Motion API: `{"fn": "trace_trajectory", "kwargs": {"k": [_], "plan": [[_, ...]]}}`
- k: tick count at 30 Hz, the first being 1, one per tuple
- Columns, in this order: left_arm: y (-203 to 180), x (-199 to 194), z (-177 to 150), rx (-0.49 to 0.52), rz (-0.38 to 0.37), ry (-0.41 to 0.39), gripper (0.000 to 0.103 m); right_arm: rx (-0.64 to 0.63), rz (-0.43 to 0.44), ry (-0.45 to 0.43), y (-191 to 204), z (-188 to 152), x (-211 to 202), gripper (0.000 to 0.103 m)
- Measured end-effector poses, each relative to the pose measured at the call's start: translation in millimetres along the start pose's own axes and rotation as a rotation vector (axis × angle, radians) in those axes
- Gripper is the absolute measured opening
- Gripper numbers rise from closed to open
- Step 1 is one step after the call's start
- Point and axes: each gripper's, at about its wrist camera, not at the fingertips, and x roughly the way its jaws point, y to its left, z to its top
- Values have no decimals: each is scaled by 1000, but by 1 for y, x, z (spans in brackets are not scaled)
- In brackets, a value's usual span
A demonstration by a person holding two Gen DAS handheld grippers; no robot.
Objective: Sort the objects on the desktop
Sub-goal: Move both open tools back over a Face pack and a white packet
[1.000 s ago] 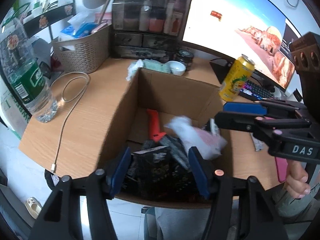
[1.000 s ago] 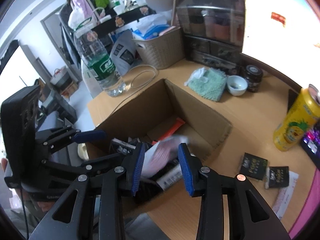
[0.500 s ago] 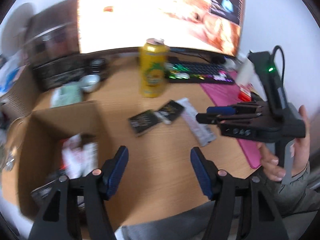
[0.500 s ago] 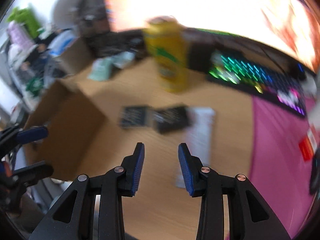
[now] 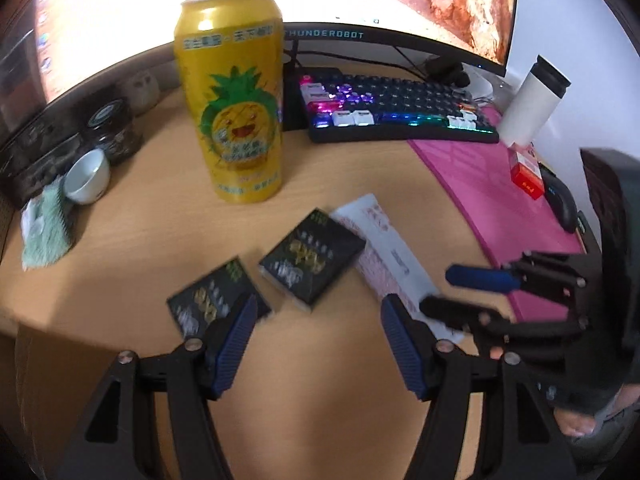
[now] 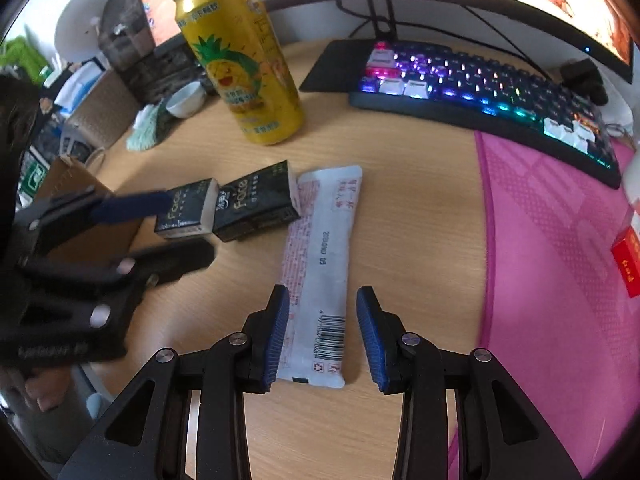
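Note:
Two black tissue packs lie side by side on the wooden desk, one on the left and one to its right; both show in the right wrist view. A long white wrapper lies right of them, also in the left wrist view. My left gripper is open and empty just above the packs. My right gripper is open, its jaws on either side of the wrapper's near end. A cardboard box corner shows at left.
A yellow pineapple can stands behind the packs. A lit keyboard, a monitor, a pink mat, a white bottle, a red box, a small white cup and a green cloth surround the spot.
Both grippers left the cardboard box, empty, and swung right over the desk. They now hover low over the tissue packs and the white wrapper.

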Motion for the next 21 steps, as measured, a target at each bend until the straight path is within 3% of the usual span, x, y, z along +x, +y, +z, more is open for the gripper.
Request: {"fn": "trace_trajectory", "kwargs": {"k": [4, 9, 21], "plan": [[-2, 22, 14, -2, -46, 31, 70, 10, 19, 10, -2, -2, 1, 37], [-5, 41, 22, 14, -10, 42, 70, 0, 17, 19, 2, -4, 4, 37], [18, 46, 25, -32, 15, 39, 70, -9, -2, 18, 7, -5, 12, 37]]}}
